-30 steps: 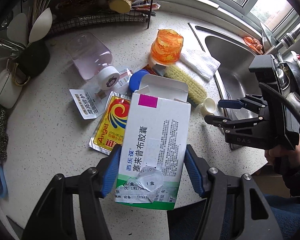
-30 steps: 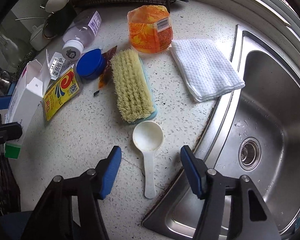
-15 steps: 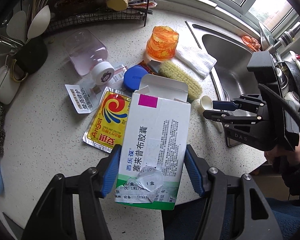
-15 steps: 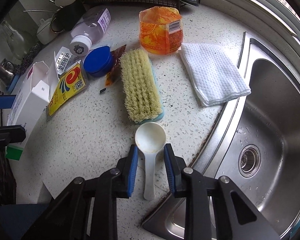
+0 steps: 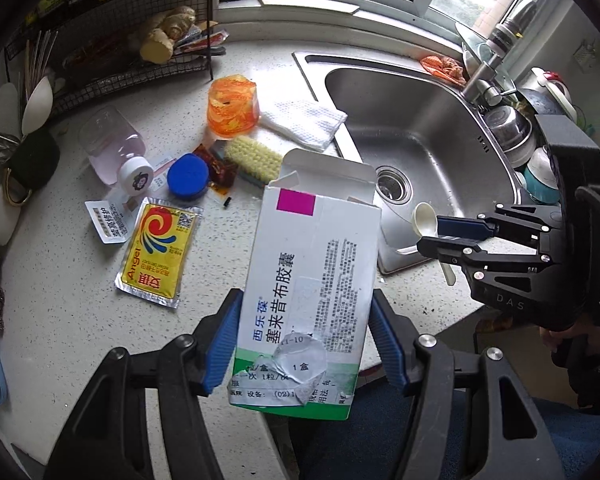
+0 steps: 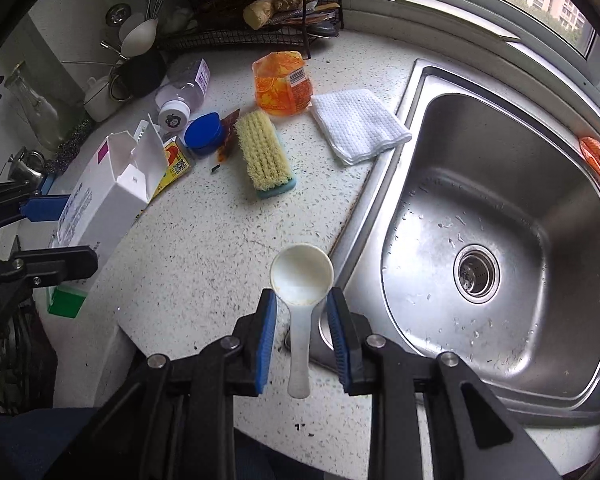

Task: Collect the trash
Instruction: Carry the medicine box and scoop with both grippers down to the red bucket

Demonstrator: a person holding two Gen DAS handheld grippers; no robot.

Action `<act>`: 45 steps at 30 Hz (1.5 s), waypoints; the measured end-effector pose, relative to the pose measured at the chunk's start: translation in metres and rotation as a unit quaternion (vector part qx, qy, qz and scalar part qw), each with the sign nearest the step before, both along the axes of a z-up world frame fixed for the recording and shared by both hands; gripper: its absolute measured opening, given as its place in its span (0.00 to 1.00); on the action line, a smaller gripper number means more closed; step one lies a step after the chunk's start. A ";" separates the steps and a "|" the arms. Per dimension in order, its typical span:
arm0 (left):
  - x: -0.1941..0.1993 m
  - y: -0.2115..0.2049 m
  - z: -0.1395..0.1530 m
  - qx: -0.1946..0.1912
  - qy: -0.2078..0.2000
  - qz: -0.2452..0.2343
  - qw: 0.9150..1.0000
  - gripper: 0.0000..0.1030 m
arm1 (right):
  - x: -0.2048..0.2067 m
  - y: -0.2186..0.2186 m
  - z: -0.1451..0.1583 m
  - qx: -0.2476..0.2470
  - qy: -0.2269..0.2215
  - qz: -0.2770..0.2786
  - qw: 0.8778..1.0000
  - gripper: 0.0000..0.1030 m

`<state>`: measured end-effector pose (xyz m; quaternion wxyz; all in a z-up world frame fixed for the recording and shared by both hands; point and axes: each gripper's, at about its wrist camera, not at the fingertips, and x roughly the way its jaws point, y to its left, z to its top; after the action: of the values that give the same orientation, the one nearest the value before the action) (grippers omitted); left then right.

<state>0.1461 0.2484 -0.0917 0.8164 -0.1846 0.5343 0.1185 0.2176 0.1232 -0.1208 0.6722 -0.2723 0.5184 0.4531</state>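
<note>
1. White cardboard medicine box (image 5: 312,280) sits clamped in your left claw (image 5: 306,340), top flap open, held above the speckled table (image 5: 60,280).
2. Your right claw (image 6: 302,332) is pinched onto the white plastic scoop (image 6: 301,280), its bowl pointing forward, near the sink (image 6: 500,200) edge.
3. On the table lie a yellow foil sachet (image 5: 158,252), a blue lid (image 5: 188,176), a scrub brush (image 6: 264,156), an orange pouch (image 6: 282,82) and a folded white cloth (image 6: 358,124).

Speckled white tabletop (image 6: 204,248) left of the sink: scrub brush (image 6: 265,156), folded white cloth (image 6: 358,125), orange pouch (image 6: 282,82), blue lid (image 6: 204,134), yellow sachet (image 5: 158,250), toppled pink bottle (image 5: 114,148).
</note>
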 end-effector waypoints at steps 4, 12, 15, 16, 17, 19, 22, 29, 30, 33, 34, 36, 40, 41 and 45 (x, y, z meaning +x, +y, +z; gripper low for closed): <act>0.003 -0.045 0.013 0.021 -0.008 -0.031 0.999 0.58 | -0.011 -0.048 0.019 0.014 -0.007 -0.030 0.999 0.23; 0.002 -0.138 0.024 0.033 -0.020 -0.072 0.997 0.58 | -0.027 -0.140 0.041 0.043 -0.007 -0.077 0.996 0.23; -0.001 -0.174 0.020 0.036 -0.017 -0.080 0.996 0.58 | -0.037 -0.173 0.043 0.047 -0.008 -0.085 0.995 0.23; -0.003 -0.185 0.018 0.034 -0.018 -0.083 0.996 0.58 | -0.042 -0.184 0.043 0.049 -0.007 -0.088 0.995 0.23; -0.005 -0.195 0.015 0.033 -0.017 -0.085 0.996 0.58 | -0.045 -0.193 0.042 0.051 -0.005 -0.091 0.995 0.23; -0.009 -0.216 0.008 0.038 -0.009 -0.091 0.995 0.58 | -0.052 -0.210 0.038 0.051 -0.003 -0.095 0.994 0.23; -0.013 -0.244 -0.006 0.032 0.003 -0.094 0.995 0.58 | -0.060 -0.237 0.029 0.048 0.005 -0.101 0.994 0.23; -0.016 -0.282 -0.042 0.015 0.035 -0.097 0.995 0.58 | -0.071 -0.274 0.000 0.033 0.013 -0.116 0.993 0.24; -0.015 -0.284 -0.049 0.014 0.040 -0.097 0.994 0.58 | -0.072 -0.274 -0.006 0.028 0.013 -0.114 0.993 0.24; -0.011 -0.286 -0.069 -0.003 0.053 -0.098 0.994 0.58 | -0.070 -0.273 -0.026 0.021 0.038 -0.118 0.992 0.24; -0.009 -0.286 -0.077 -0.006 0.058 -0.101 0.993 0.58 | -0.068 -0.272 -0.034 0.016 0.043 -0.121 0.992 0.24; -0.005 -0.284 -0.097 -0.008 0.070 -0.106 0.992 0.58 | -0.065 -0.275 -0.050 0.013 0.054 -0.130 0.990 0.24; 0.004 -0.277 -0.142 -0.015 0.088 -0.105 0.990 0.58 | -0.057 -0.278 -0.088 0.008 0.076 -0.143 0.987 0.24; 0.007 -0.275 -0.155 -0.017 0.094 -0.103 0.990 0.58 | -0.056 -0.277 -0.099 0.004 0.078 -0.142 0.987 0.24; 0.018 -0.271 -0.201 -0.021 0.110 -0.099 0.989 0.58 | -0.049 -0.276 -0.145 -0.004 0.085 -0.138 0.987 0.24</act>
<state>0.1644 -0.0228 -0.2929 0.7561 -0.1335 0.6391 0.0453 0.1684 -0.1530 -0.2654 0.6804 -0.1611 0.6086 0.3751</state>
